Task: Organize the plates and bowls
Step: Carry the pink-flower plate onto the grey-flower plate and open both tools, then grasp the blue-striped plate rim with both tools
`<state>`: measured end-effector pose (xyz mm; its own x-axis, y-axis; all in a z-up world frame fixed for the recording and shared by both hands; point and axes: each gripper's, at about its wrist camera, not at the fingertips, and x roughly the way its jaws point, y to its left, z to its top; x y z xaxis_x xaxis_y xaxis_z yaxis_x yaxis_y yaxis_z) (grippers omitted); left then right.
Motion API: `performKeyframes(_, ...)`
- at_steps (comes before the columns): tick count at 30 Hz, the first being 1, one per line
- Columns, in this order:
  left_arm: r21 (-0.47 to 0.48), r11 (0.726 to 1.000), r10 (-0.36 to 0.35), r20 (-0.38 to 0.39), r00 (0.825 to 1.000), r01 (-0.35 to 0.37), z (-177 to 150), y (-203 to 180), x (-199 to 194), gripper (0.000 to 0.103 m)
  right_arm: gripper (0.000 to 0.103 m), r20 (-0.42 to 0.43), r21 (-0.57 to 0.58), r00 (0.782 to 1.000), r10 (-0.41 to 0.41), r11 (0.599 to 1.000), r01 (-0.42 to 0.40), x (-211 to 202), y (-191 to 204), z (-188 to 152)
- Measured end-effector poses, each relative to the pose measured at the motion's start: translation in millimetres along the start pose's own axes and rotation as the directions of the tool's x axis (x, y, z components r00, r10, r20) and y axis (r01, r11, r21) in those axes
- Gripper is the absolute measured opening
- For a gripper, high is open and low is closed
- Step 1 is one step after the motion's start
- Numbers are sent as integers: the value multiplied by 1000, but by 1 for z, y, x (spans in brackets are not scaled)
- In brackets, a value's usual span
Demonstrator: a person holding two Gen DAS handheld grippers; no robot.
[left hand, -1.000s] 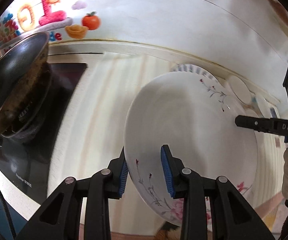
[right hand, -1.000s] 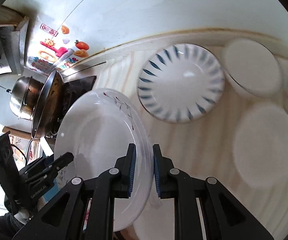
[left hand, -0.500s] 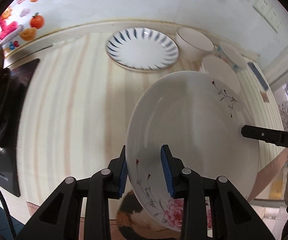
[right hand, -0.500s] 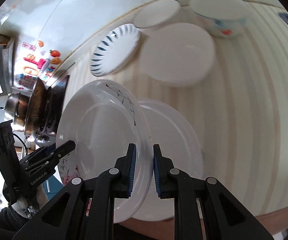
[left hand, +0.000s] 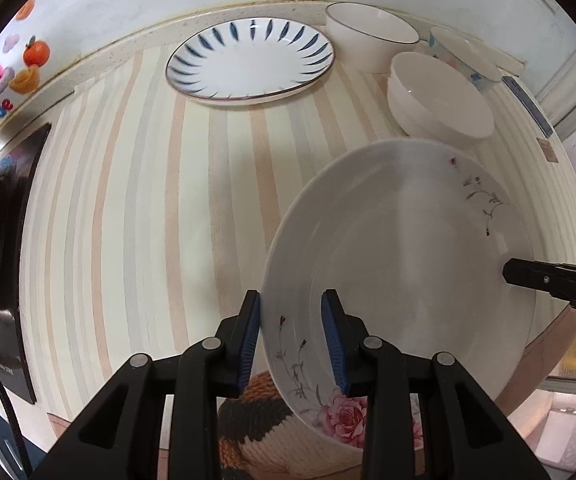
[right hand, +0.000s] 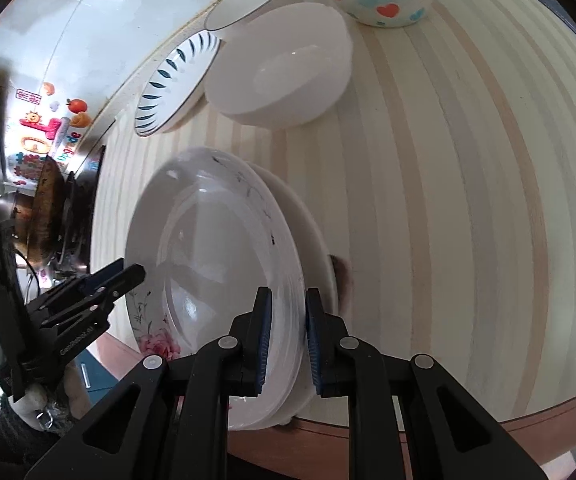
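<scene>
Floral plate point(left hand: 400, 256) gripped at opposite rims by left gripper point(left hand: 292, 340) and right gripper point(right hand: 287, 340), over striped counter point(left hand: 128, 200).

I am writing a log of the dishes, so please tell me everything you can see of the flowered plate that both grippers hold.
The flowered plate is a deep, glossy white dish, seemingly ceramic, with a pink rose and thin dark sprigs on its rim. It is tilted, held over the striped counter near its front edge. The left gripper and right gripper have their jaws on opposite rims. In the right wrist view, another white plate lies just under it; contact cannot be told.
</scene>
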<state>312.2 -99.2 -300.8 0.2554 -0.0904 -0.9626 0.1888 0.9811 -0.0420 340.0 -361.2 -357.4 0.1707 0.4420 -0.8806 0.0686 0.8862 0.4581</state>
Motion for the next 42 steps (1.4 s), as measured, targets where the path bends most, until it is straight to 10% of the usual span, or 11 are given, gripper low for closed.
performKeyframes(23,-54,998,18,59,998,-15,24,24,-40,28,22,-104,20,994,-43,999,45,-27,2,8)
performKeyframes(31,-146,989,10,121,993,8,98,89,-57,29,47,40,0,999,34,999,-34,-68,69,87)
performKeyframes(42,-135,991,20,14,1000,-17,195,164,41,29,47,32,82,987,-155,985,152,39,126,199)
